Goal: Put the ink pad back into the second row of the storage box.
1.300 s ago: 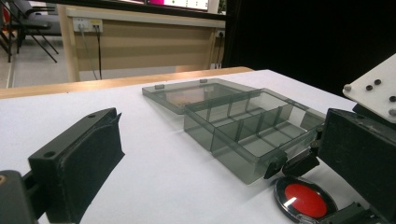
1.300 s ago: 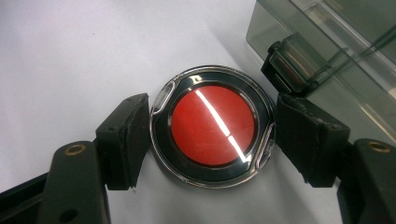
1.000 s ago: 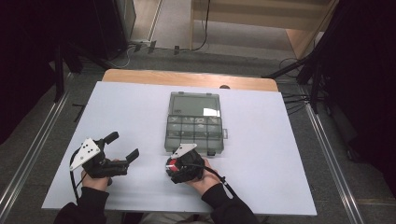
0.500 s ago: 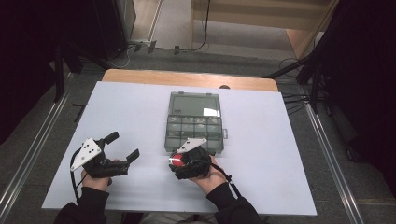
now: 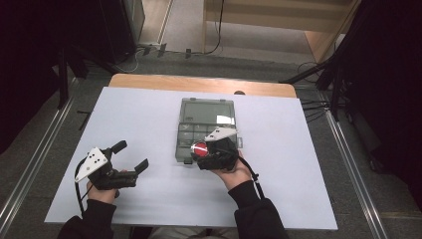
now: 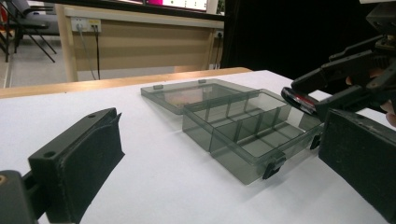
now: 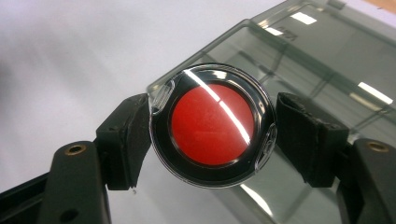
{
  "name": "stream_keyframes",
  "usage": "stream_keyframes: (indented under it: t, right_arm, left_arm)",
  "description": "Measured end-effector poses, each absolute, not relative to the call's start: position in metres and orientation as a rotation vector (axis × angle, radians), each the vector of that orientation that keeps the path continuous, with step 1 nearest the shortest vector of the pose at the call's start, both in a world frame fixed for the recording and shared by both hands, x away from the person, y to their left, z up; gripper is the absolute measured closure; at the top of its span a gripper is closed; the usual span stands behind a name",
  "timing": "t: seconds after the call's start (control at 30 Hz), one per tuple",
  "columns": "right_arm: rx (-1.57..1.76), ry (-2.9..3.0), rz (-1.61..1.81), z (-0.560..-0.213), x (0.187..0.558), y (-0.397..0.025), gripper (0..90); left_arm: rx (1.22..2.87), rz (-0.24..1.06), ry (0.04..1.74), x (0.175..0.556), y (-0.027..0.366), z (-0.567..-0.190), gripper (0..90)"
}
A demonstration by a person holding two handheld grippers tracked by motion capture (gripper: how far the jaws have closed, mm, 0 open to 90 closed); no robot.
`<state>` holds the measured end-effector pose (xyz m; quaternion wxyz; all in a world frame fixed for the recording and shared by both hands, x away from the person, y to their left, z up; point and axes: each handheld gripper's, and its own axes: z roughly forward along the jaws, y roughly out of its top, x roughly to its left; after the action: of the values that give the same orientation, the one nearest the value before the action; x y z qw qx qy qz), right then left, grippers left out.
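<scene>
**Red disc carried up to the organizer box**

Since a second ago the right gripper (image 5: 213, 149) has moved forward from the bare sheet near the person to the near edge of the organizer box (image 5: 207, 130), while the left gripper (image 5: 133, 158) has stayed where it was, well to the left of the box.

A white sheet (image 5: 298, 149) covers the counter, whose wooden edge (image 5: 149, 82) shows beyond the box at the far side. Grey floor surrounds the counter, with metal rails (image 5: 35, 164) along both sides, dark curtains left and right, and a wooden bench (image 5: 278, 15) farther back; cables lie on the floor behind the box. In the left gripper view a wall strip with sockets (image 6: 86, 23) runs across the background.

No writing or brand can be read on anything.

The box is smoky clear plastic, its lid (image 6: 187, 92) laid open flat on the far side and its divided compartments facing up. The right gripper's jaws pinch a round red disc (image 7: 212, 125) in a clear, black-rimmed case by its two sides, held over the box's near left corner; whether it touches the box cannot be told. The right hand (image 5: 234, 172) grips from behind, forearm angled in from the person's side. The left gripper's jaws are spread wide, holding nothing, pointing toward the box, with the left hand (image 5: 102, 191) low over the sheet.
</scene>
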<state>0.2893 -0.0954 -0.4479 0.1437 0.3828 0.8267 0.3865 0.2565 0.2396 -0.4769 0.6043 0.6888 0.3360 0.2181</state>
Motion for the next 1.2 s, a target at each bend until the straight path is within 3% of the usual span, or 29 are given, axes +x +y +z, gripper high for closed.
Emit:
stream_keyframes:
  t: [1.2]
  right_arm:
    - [1.259, 2.392, 0.895, -0.465, 0.32, -0.121, 30.1]
  left_arm:
    - [1.6, 0.503, 0.785, 0.257, 0.239, -0.478, 0.0]
